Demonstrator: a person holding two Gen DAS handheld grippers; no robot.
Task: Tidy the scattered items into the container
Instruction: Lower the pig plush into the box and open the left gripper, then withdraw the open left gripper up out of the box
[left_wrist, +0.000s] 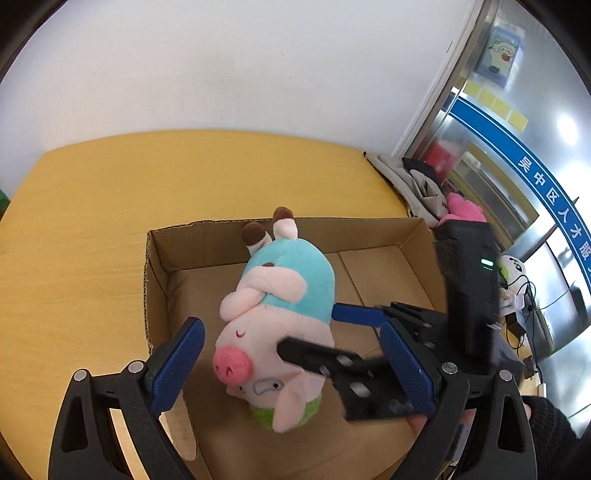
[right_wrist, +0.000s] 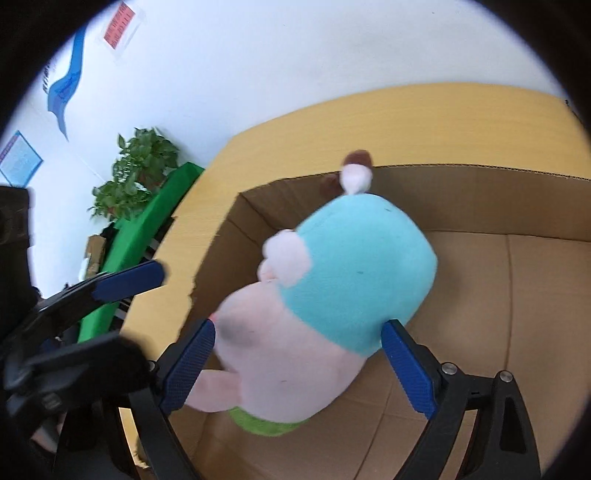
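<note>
A plush pig (left_wrist: 280, 306) (right_wrist: 332, 288) with a pink face, turquoise body and green cap rests head down inside an open cardboard box (left_wrist: 192, 247) (right_wrist: 461, 195) on a yellow table (left_wrist: 110, 203) (right_wrist: 332, 118). Its brown feet poke above the far rim. My left gripper (left_wrist: 291, 328) is open above the pig, with clear gaps beside both blue pads. It also shows at the left edge of the right wrist view (right_wrist: 136, 310). My right gripper (right_wrist: 299, 328) (left_wrist: 310, 326) is open with its fingers on either side of the pig's body, not squeezing it.
Grey cloth bags (left_wrist: 421, 184) and a pink plush (left_wrist: 465, 208) lie at the table's far right corner by a glass door. A potted plant (right_wrist: 136, 173) and a green board (right_wrist: 147, 236) stand beyond the table's left edge. A dark sleeve (left_wrist: 546, 417) shows low right.
</note>
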